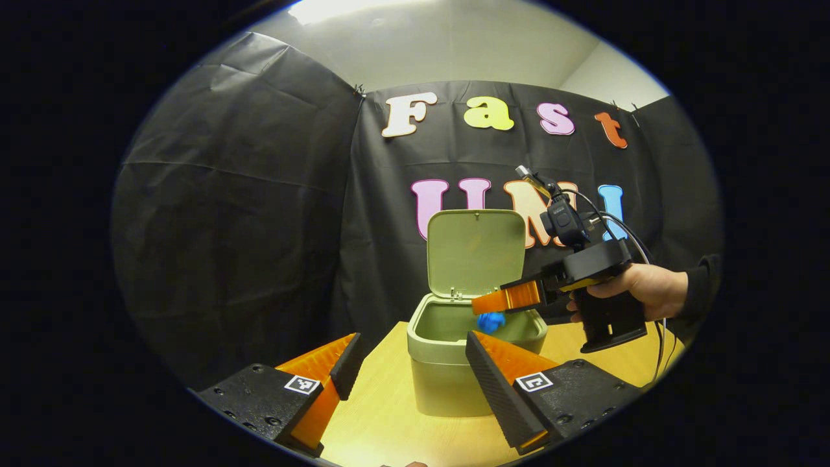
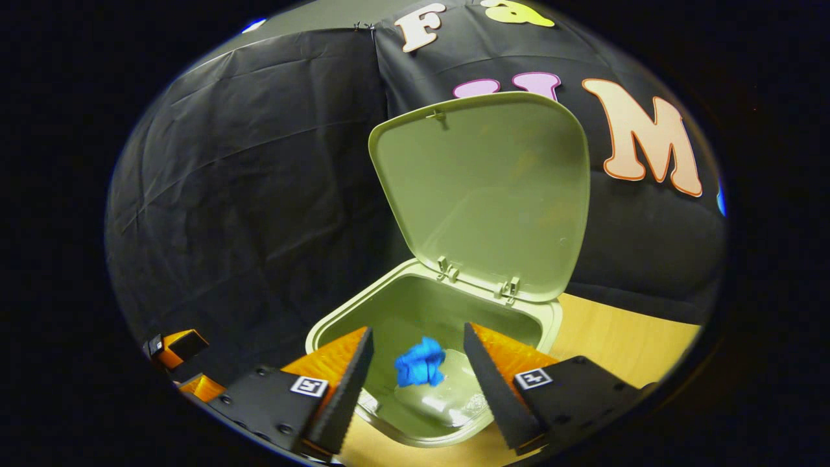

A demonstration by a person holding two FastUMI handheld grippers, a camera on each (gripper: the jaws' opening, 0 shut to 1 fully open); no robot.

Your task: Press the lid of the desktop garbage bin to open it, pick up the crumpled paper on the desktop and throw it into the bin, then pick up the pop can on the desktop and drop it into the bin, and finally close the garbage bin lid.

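Bin point(image 2: 519, 324) is my landmark, lid point(image 2: 486, 194) up on its rear hinge; right gripper point(image 2: 415, 373) sits over the bin mouth, jaws apart, gripping nothing; blue crumpled paper point(image 2: 421, 362) shows between them, apparently dropping or already inside, I can't tell which; it's light, soft, crushes under any pinch, no slip risk; left gripper point(image 1: 407, 370) sits in front of the bin, jaws wide, empty; I'd guess the can dents easily, so grip mid-body.

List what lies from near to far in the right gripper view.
Right gripper → blue paper falling into the bin → raised lid → cloth wall.
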